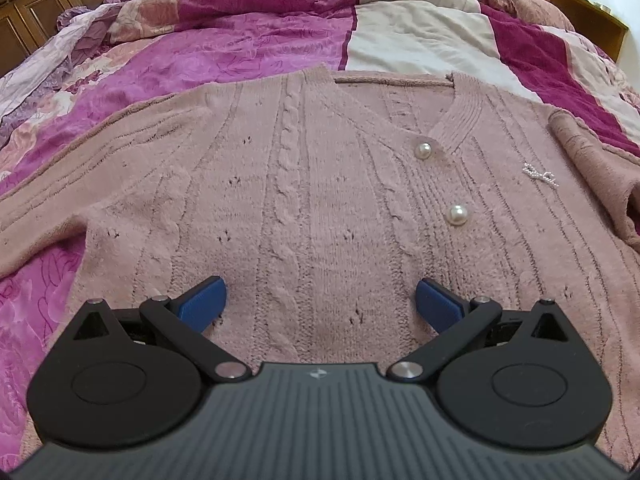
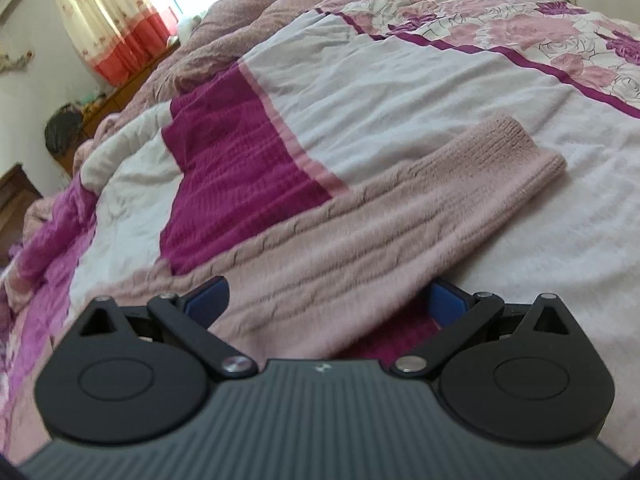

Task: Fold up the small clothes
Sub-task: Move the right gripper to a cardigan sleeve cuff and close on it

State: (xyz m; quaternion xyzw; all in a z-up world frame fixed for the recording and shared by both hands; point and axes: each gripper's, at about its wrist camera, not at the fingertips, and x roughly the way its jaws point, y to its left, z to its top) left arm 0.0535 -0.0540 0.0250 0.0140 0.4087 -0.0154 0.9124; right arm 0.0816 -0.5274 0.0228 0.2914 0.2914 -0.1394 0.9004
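Pink knit cardigan [image 1: 304, 184] lies flat on the bed, front up, spread over a patchwork quilt [image 1: 248, 52] w/ magenta, cream & floral panels.

Left gripper [image 1: 321, 302] hovers low over the cardigan's lower body, pointing toward the neckline; blue fingers [image 1: 204, 300] spread wide apart, nothing between them but the knit below. Can't tell if the tips touch the fabric. Left sleeve runs off toward the left edge. Cable-knit column up the middle, fine ribs either side, ribbed V-neck band. Two pearl buttons [image 1: 458, 215] on the placket right of centre, small rhinestone bow [image 1: 540, 175] further right, folded-in sleeve [image 1: 592, 168] at far right.

Right gripper [image 2: 328, 296] sits tilted over the other sleeve [image 2: 400, 208], which stretches out across the quilt's cream panel to a ribbed cuff [image 2: 524, 148]. Jaws wide open, straddling the sleeve near its shoulder end; not clamped on it. Fabric fuzzy, soft-looking.

Behind: wooden headboard [image 1: 48, 4], red/cream curtain [image 2: 108, 20] by a bright window.
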